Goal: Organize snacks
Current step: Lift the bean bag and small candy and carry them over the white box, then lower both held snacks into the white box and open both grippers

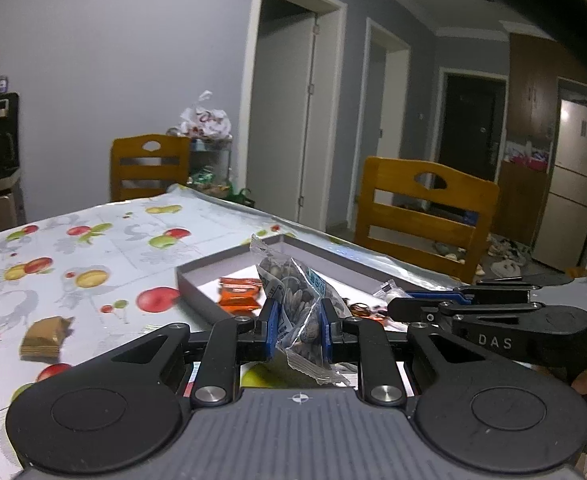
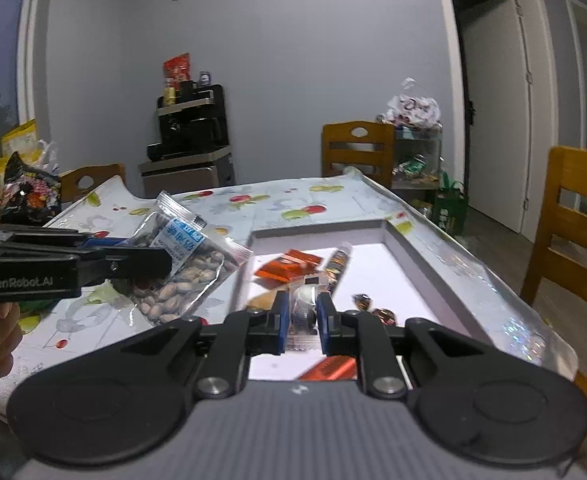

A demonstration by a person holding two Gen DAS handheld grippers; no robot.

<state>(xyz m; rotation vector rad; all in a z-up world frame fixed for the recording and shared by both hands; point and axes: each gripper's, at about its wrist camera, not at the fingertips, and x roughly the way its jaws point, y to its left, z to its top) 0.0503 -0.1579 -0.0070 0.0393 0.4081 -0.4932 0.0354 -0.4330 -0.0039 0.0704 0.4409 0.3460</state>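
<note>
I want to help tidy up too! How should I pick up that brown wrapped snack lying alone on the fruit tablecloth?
Take the brown wrapped snack across its two long flat sides, coming straight down from above. It lies flat on the tablecloth with clear space around it, so tongs could likely straddle it easily. Avoid the crinkled flap at its far end; that would probably slip or tear.

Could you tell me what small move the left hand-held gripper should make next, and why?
Probably carry it on over the grey tray: the left hand-held gripper is shut on the clear seed packet, which hangs beside the tray, over the tablecloth.
</note>
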